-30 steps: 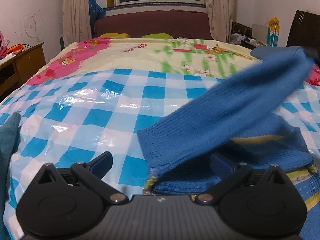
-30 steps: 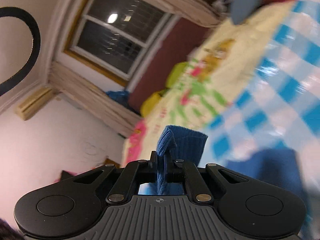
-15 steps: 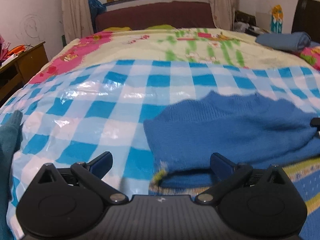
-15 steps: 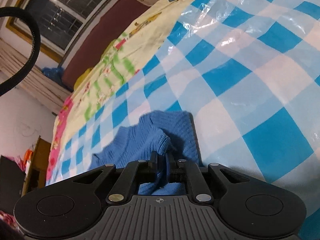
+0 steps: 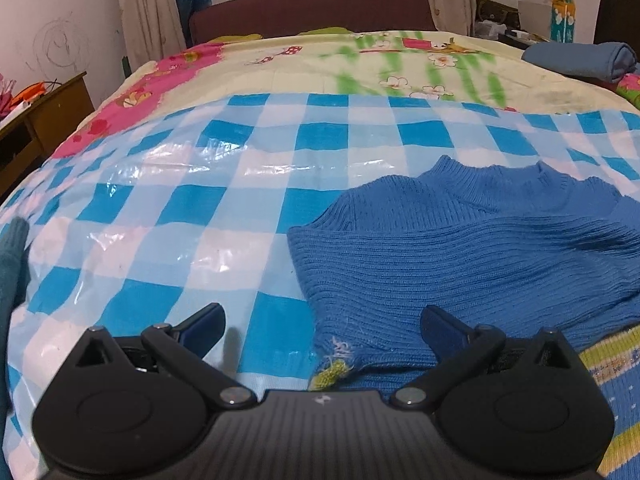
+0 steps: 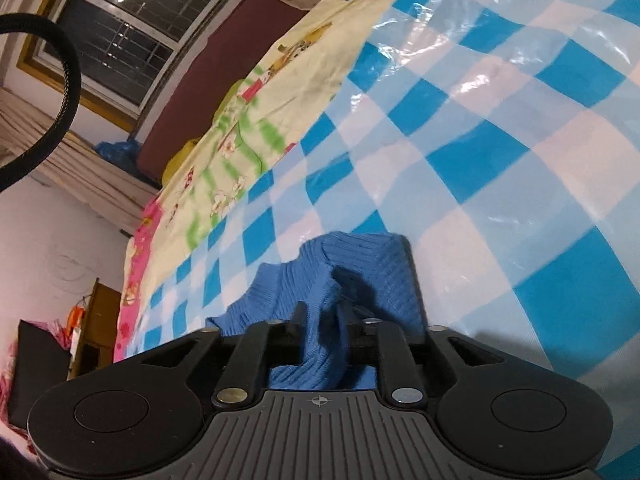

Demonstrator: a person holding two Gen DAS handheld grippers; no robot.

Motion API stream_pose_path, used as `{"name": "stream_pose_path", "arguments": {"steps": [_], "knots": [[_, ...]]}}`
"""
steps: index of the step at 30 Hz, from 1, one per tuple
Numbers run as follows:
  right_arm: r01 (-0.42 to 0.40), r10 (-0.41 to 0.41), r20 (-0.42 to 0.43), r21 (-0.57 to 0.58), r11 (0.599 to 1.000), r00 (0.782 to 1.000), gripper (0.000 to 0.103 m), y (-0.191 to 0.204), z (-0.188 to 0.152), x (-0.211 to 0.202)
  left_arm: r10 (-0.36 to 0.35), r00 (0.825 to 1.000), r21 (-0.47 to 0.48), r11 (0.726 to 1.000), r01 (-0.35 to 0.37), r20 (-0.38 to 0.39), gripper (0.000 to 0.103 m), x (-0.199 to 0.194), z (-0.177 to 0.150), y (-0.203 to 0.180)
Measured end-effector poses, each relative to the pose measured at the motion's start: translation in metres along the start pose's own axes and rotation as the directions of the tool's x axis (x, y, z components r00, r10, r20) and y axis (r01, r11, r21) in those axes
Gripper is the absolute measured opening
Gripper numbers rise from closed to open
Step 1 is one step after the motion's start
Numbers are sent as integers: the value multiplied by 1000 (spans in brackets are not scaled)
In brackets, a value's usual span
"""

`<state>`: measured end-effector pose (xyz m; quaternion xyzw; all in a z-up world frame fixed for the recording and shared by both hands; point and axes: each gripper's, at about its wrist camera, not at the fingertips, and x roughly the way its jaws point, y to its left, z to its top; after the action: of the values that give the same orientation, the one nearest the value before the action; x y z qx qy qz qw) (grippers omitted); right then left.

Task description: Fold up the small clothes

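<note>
A small blue knit sweater (image 5: pixel 460 248) lies on the blue-and-white checked plastic sheet (image 5: pixel 200 200), with one sleeve folded across its body. Its green-and-yellow striped hem (image 5: pixel 608 356) shows at the lower right. My left gripper (image 5: pixel 322 320) hangs open just above the frayed cuff, its right finger over the knit and its left finger over the sheet. In the right wrist view, my right gripper (image 6: pixel 322 312) is low on the sweater (image 6: pixel 372 268). A raised fold of knit stands between its fingers, and the jaws are opening.
A folded grey-blue cloth (image 5: pixel 580 58) rests at the bed's far right. A teal garment (image 5: pixel 10 256) lies at the left edge. A wooden desk (image 5: pixel 48 108) stands left of the bed, and a dark red headboard (image 5: pixel 312 4) is behind it. A flowered sheet (image 6: pixel 256 120) covers the far half.
The sleeve that hung in the air has come down across the sweater's body. My right gripper sank to the bed with it and its fingers parted slightly. The left gripper dipped lower.
</note>
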<state>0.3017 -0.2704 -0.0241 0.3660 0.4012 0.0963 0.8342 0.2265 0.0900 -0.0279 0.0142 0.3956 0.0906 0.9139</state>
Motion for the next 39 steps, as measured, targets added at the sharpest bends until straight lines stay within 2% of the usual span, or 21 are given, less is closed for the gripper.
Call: {"name": "stream_pose_path", "arguments": {"steps": [2, 4, 5, 9, 12, 14, 16, 17, 19, 26, 28, 29, 31, 32, 35, 39], "knots": [[25, -25, -15, -16, 1000, 1000, 23, 1, 3, 7, -1, 1000, -1, 1000, 1, 0, 103, 0, 1, -1], [49, -50, -32, -13, 999, 998, 18, -1, 3, 12, -1, 1000, 4, 1000, 1, 0, 103, -1, 2, -2], [35, -34, -39, 6, 999, 999, 10, -1, 3, 10, -2, 1000, 6, 1000, 2, 5, 103, -2, 3, -2], [-102, 101, 22, 32, 994, 995, 4, 9, 1, -24, -5, 999, -2, 1000, 5, 48, 103, -12, 7, 3], [-114, 111, 59, 34, 993, 992, 4, 11, -2, -39, 1, 999, -9, 1000, -1, 46, 103, -9, 9, 5], [-77, 75, 53, 23, 997, 996, 4, 7, -6, -36, 11, 1000, -2, 1000, -11, 22, 103, -3, 7, 3], [-23, 22, 27, 30, 999, 999, 6, 0, -9, -29, 13, 1000, 0, 1000, -13, 3, 103, 1, 3, 3], [-12, 12, 18, 19, 1000, 1000, 11, -1, -11, -27, 11, 1000, 0, 1000, -11, 7, 103, 0, 2, 4], [23, -23, 15, 8, 1000, 1000, 13, 0, -13, -26, 11, 1000, 2, 1000, -11, 21, 103, -3, 1, 5], [63, -65, 30, 73, 995, 997, 20, -15, -13, -26, 31, 999, 5, 1000, -31, 44, 103, -11, 2, 15], [66, -67, 14, 69, 995, 998, 29, -15, -14, -20, 60, 998, 28, 998, -60, 28, 103, -7, -3, 19], [62, -63, 6, 66, 996, 998, 36, -15, -15, -16, 67, 998, 26, 997, -67, 16, 103, -6, -6, 23], [48, -48, 9, 56, 997, 999, 36, -13, -16, -11, 61, 998, -5, 998, -61, -2, 103, -5, -9, 31], [43, -44, 16, 39, 998, 999, 34, -10, -17, -9, 57, 998, -18, 998, -57, -4, 103, -6, -9, 34], [28, -28, 25, 1, 1000, 999, 11, -2, -18, -10, 75, 997, -5, 997, -75, 6, 103, -7, -6, 35], [15, -15, 31, -1, 1000, 999, 4, -3, -19, -19, 90, 996, 11, 996, -90, 4, 103, -2, -3, 34]]}}
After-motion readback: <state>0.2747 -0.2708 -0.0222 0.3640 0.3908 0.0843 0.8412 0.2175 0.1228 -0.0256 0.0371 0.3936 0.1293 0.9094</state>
